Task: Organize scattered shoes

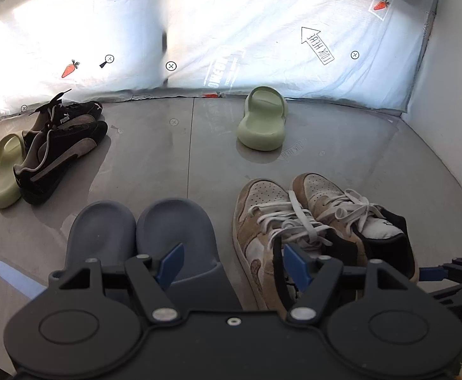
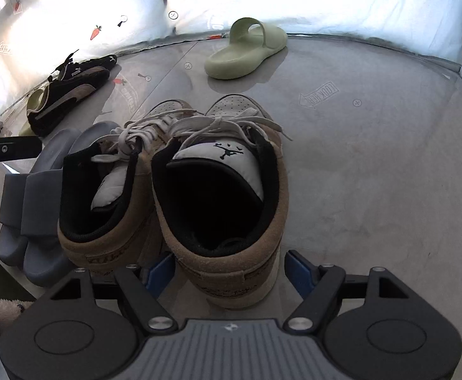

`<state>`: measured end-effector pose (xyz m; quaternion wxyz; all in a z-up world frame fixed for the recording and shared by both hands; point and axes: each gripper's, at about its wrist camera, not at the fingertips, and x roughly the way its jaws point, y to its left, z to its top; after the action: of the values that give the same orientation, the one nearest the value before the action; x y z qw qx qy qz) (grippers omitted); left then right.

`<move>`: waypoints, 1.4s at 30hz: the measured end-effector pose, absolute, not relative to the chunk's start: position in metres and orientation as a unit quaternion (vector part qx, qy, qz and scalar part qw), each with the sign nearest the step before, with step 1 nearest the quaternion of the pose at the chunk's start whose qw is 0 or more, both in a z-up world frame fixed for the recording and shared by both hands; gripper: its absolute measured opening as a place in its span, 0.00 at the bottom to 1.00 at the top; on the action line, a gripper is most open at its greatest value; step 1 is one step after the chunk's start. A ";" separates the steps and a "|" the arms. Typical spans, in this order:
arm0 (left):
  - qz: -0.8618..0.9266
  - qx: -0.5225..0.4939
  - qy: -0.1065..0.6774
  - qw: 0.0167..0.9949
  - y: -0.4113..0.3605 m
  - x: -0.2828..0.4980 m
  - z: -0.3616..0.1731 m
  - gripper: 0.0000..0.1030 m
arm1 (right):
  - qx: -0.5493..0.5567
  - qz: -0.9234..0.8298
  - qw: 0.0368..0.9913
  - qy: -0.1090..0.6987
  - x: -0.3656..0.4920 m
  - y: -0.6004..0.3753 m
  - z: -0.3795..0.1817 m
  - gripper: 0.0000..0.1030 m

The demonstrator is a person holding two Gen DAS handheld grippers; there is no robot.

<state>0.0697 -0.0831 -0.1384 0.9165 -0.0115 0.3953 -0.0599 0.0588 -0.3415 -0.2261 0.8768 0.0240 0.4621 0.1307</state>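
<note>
**Two pairs lined up, green slides still split**

The near row looks finished. The grey slides [image 1: 142, 237] sit side by side, toes pointing away, and just to their right the tan high-top sneakers [image 2: 180, 190] stand as a pair, heels toward the cameras, laces loose over the tongues.

The left gripper [image 1: 231, 262] hovers above the gap between the grey slides and the sneakers, jaws well apart with nothing between them. The right gripper [image 2: 227, 272] sits behind the heel of the right-hand sneaker; its jaws straddle that heel, and a gap shows on the right side, so the pads do not appear to press on it. I judge this shoe to be set down rather than held.

What is left lies farther back. The black sneakers [image 1: 60, 145] lie together at the far left, roughly paired but angled and overlapping, not yet in line with the front row. One green slide [image 1: 6, 171] lies just beside them, touching or nearly so, partly hidden behind the nearer black shoe. Its mate, the other green slide [image 1: 262, 120], sits alone well apart near the rear, close to the white printed sheet [image 1: 231, 31] that backs the grey floor [image 1: 167, 164].

Nothing blocks the lone green slide. The tucked one may need the black sneakers shifted first.
</note>
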 end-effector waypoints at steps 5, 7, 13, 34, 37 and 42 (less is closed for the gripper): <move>-0.055 0.010 0.385 0.921 -0.087 0.070 -0.135 0.68 | 0.056 0.041 0.891 0.449 0.082 -0.385 -0.225 0.75; -0.057 0.004 0.387 0.920 -0.086 0.073 -0.135 0.68 | 0.062 0.007 0.896 0.439 0.093 -0.399 -0.226 0.75; -0.053 0.019 0.378 0.924 -0.092 0.080 -0.133 0.68 | 0.074 -0.096 0.905 0.408 0.122 -0.417 -0.217 0.71; -0.061 0.012 0.375 0.925 -0.107 0.102 -0.135 0.68 | -0.071 0.015 0.949 0.308 0.121 -0.325 -0.201 0.32; -0.065 0.013 0.376 0.924 -0.110 0.103 -0.135 0.68 | -0.125 0.013 0.943 0.307 0.120 -0.320 -0.204 0.25; -0.062 0.016 0.372 0.926 -0.108 0.099 -0.135 0.68 | -0.096 -0.024 0.943 0.318 0.128 -0.351 -0.198 0.32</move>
<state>0.0992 -0.1080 -0.1347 0.9260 0.0162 0.3721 -0.0623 0.1281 -0.3513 -0.1982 0.9428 -0.0956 0.3184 -0.0242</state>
